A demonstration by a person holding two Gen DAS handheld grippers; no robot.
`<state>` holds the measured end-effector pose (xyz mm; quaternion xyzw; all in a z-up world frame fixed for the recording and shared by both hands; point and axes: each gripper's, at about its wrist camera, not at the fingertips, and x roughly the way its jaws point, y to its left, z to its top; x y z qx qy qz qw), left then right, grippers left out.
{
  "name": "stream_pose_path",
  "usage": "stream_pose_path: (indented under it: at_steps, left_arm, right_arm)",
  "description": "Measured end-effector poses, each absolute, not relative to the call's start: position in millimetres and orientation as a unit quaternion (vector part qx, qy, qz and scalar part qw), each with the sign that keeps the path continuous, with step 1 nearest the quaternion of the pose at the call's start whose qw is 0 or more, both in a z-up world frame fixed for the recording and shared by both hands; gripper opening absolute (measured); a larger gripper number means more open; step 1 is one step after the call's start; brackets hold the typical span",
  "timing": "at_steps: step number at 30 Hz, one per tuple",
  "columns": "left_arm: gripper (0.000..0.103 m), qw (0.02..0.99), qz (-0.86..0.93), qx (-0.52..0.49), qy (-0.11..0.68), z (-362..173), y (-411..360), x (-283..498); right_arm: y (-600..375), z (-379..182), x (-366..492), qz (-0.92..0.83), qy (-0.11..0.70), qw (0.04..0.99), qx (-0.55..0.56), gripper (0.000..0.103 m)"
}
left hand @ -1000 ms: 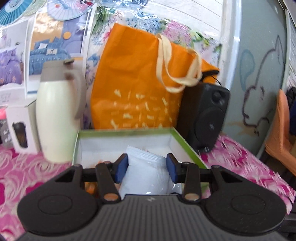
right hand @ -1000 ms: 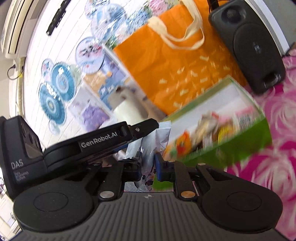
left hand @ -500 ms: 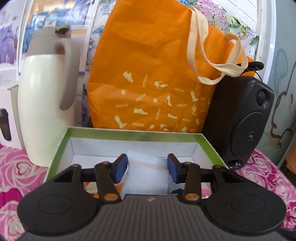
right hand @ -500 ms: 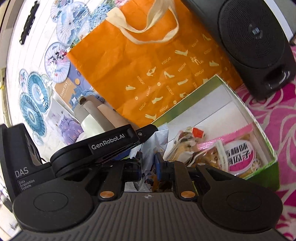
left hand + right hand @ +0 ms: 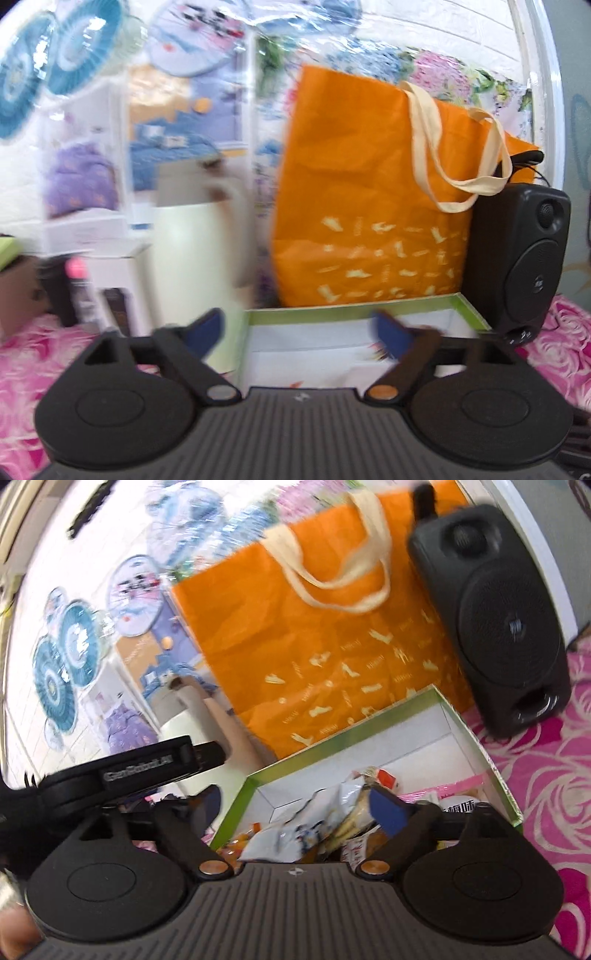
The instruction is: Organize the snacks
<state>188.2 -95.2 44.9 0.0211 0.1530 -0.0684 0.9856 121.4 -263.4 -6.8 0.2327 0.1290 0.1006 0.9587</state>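
Orange bag (image 5: 369,192) behind green-rimmed box (image 5: 476,738), black speaker (image 5: 506,627) beside, both grippers' jaws just spread wide, empty.

Both the left gripper (image 5: 301,334) and the right gripper (image 5: 301,805) are just opened wide, and the white packet (image 5: 295,830) once pinched in each is released into the green-rimmed box (image 5: 476,734).

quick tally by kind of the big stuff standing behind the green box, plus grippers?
Orange tote bag: 1
Black speaker: 1
White jug: 1
Grippers, left gripper and right gripper, both open: 2
Total: 5
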Motion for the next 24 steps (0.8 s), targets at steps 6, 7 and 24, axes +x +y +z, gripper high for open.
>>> stream_pose_path:
  at_steps: [6,7,24]
  left_arm:
    - [0.103,0.988,-0.032,0.01,0.149,56.4,-57.7,122.4]
    - [0.103,0.987,-0.032,0.005,0.156,57.0,-51.2,113.0]
    - [0.103,0.989,-0.007,-0.039,0.14,64.6,-6.8,3.9]
  right_arm:
    - [-241.6,10.5,47.3,0.036,0.068,0.978,0.195,0.103]
    - [-239.3,13.5,34.2,0.018,0.062,0.979,0.191,0.103]
    - [-208.0,15.9,-54.9,-0.085,0.089,0.989,0.082,0.103]
